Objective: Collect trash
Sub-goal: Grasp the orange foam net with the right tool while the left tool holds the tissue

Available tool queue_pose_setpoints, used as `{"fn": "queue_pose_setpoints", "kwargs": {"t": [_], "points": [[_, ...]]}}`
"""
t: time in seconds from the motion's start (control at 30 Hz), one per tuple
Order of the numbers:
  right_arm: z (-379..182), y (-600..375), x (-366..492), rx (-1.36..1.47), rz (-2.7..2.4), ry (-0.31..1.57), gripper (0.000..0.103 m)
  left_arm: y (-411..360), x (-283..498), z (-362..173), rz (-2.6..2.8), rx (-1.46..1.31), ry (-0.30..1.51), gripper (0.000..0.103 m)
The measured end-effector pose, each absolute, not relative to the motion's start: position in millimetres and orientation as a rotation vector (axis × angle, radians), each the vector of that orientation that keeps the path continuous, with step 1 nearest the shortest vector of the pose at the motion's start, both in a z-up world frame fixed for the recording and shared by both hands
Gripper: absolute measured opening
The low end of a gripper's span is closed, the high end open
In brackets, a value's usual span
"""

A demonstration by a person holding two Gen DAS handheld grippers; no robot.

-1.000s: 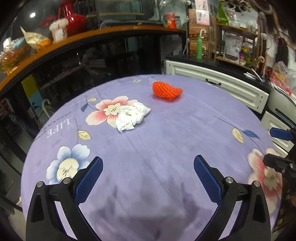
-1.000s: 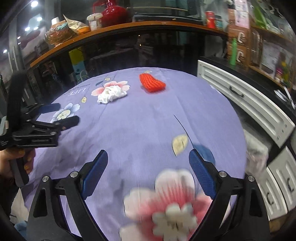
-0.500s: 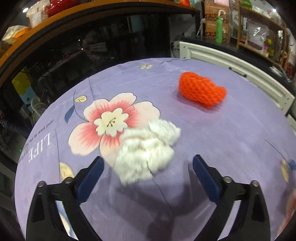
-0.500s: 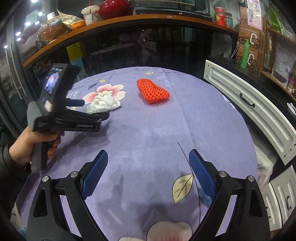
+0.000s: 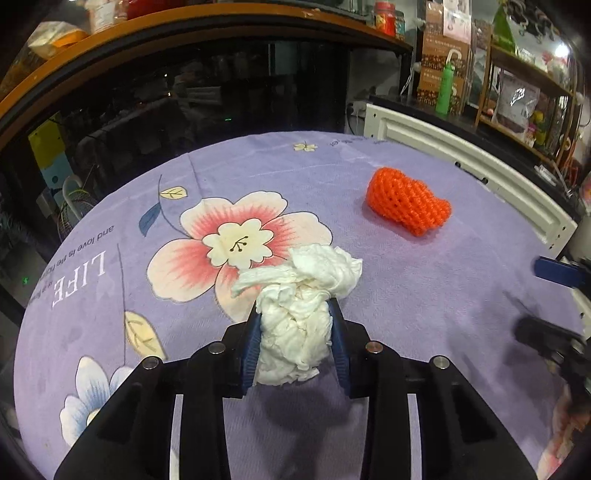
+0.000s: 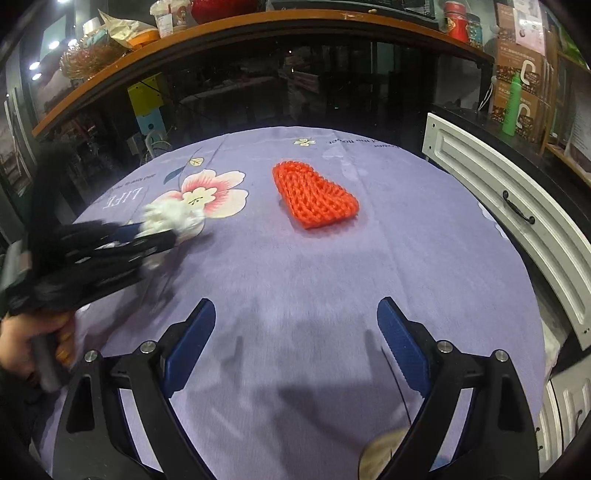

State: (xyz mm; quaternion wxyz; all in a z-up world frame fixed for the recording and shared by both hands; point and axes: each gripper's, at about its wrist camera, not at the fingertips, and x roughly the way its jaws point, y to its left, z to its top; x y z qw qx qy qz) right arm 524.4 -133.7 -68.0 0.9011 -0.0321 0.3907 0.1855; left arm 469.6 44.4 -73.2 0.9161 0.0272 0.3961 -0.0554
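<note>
My left gripper [image 5: 294, 314] is shut on a crumpled white tissue [image 5: 299, 306], which bulges out between the blue pads over the purple flowered tablecloth [image 5: 424, 295]. In the right wrist view the left gripper [image 6: 147, 236] shows blurred at the left with the tissue [image 6: 173, 218] in it. An orange foam fruit net [image 5: 408, 205] lies on the cloth beyond and to the right; it also shows in the right wrist view [image 6: 314, 199]. My right gripper [image 6: 295, 321] is open and empty, hovering over the cloth short of the net.
A white drawer cabinet [image 6: 509, 206] stands along the table's right side. A dark glass counter with an orange top [image 5: 184, 33] runs behind the table. Shelves with a green bottle [image 5: 445, 83] stand at the back right.
My left gripper moved forward to the tissue and closed on it. My right gripper advanced across the cloth toward the orange net and stayed open.
</note>
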Motion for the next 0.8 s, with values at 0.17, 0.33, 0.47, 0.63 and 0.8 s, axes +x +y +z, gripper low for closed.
{"fn": "queue_pose_setpoints", "kwargs": {"t": [0.17, 0.33, 0.47, 0.63, 0.8], "points": [[-67.3, -114.1, 555.0, -0.109, 0.372, 0.804, 0.088, 54.5, 437.2, -56.7, -0.123, -0.009, 0.760, 0.034], [-66.0, -94.7, 586.8, -0.187, 0.326, 0.793, 0.088, 48.4, 414.8, -54.9, -0.089, 0.037, 0.704, 0.034], [-72.9, -84.0, 609.8, -0.225, 0.286, 0.799, 0.085, 48.0, 409.9, -55.1, -0.102, 0.031, 0.680, 0.034], [-86.3, -74.0, 627.5, -0.310, 0.231, 0.811, 0.047, 47.1, 408.3, -58.2, -0.120, 0.030, 0.667, 0.034], [-86.5, -79.2, 623.9, -0.289, 0.224, 0.802, 0.026, 49.3, 405.4, -60.0, -0.127, 0.020, 0.664, 0.034]]}}
